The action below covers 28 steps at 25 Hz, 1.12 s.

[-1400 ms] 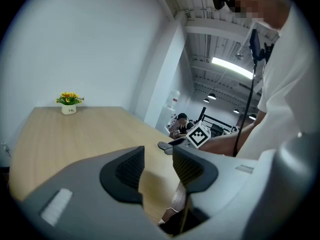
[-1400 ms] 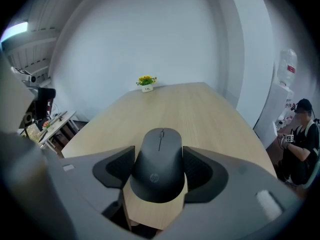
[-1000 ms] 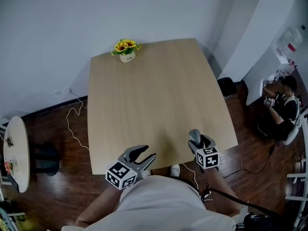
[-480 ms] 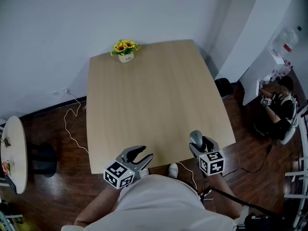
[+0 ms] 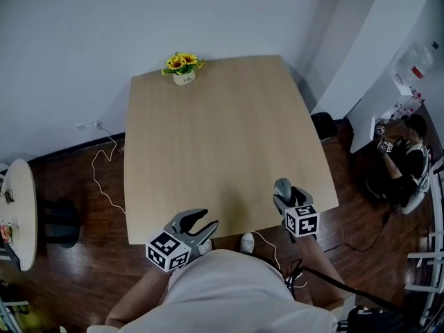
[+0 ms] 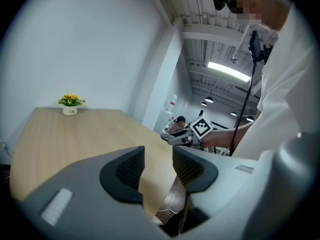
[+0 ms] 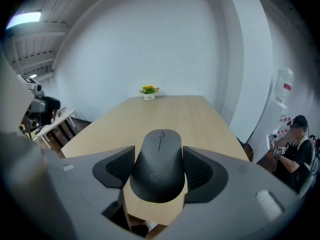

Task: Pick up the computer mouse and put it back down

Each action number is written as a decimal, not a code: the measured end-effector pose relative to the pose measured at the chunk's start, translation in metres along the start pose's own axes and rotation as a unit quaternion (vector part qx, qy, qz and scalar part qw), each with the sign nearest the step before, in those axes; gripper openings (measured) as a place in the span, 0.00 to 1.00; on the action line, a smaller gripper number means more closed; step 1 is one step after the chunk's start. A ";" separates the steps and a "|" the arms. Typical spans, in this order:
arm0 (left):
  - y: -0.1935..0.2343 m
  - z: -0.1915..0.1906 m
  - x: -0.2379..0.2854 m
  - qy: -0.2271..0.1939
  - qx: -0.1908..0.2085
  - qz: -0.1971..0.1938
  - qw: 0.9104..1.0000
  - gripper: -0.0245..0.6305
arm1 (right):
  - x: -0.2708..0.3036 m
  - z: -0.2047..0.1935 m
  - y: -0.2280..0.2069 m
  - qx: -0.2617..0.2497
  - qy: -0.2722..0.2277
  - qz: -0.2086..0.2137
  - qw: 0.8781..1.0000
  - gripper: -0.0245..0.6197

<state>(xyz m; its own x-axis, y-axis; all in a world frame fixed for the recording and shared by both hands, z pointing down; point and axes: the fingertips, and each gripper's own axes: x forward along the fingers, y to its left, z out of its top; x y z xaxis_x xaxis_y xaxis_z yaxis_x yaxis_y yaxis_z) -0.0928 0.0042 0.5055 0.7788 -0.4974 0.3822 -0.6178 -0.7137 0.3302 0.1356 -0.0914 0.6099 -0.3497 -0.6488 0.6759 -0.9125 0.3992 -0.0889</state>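
A dark grey computer mouse [image 7: 160, 164] sits clamped between the pads of my right gripper [image 7: 159, 170], held a little above the near right corner of the wooden table [image 5: 208, 137]. From the head view the mouse [image 5: 282, 188] pokes out ahead of the right gripper [image 5: 286, 195] and its marker cube. My left gripper [image 5: 200, 221] hovers at the table's near edge, left of centre. Its jaws [image 6: 159, 166] stand apart with nothing between them; only tabletop and floor show through the gap.
A small pot of yellow flowers [image 5: 182, 68] stands at the table's far edge. A white cable [image 5: 104, 165] trails over the dark floor at left, by a round side table [image 5: 17, 214]. A person [image 5: 409, 158] sits at far right near a white counter.
The right gripper has risen slightly with the mouse in its grip. The left gripper has stayed where it was, jaws unchanged.
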 end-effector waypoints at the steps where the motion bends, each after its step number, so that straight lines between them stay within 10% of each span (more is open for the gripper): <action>1: 0.001 0.000 -0.003 0.000 -0.002 0.006 1.000 0.26 | 0.013 -0.003 -0.007 0.001 0.005 -0.002 1.000 0.50; 13: 0.008 -0.007 -0.026 0.002 -0.041 0.099 0.994 0.26 | 0.150 -0.047 -0.064 -0.006 0.086 -0.009 0.996 0.51; 28: 0.021 -0.006 -0.017 0.002 -0.053 0.127 0.990 0.26 | 0.172 -0.064 -0.070 -0.005 0.091 -0.013 0.996 0.52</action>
<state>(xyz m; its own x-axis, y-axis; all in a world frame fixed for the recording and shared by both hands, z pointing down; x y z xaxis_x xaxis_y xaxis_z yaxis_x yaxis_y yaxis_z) -0.1195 0.0009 0.5112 0.5965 -0.6524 0.4675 -0.8019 -0.5093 0.3125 0.1523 -0.1897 0.7793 -0.2818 -0.5309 0.7992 -0.9181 0.3911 -0.0639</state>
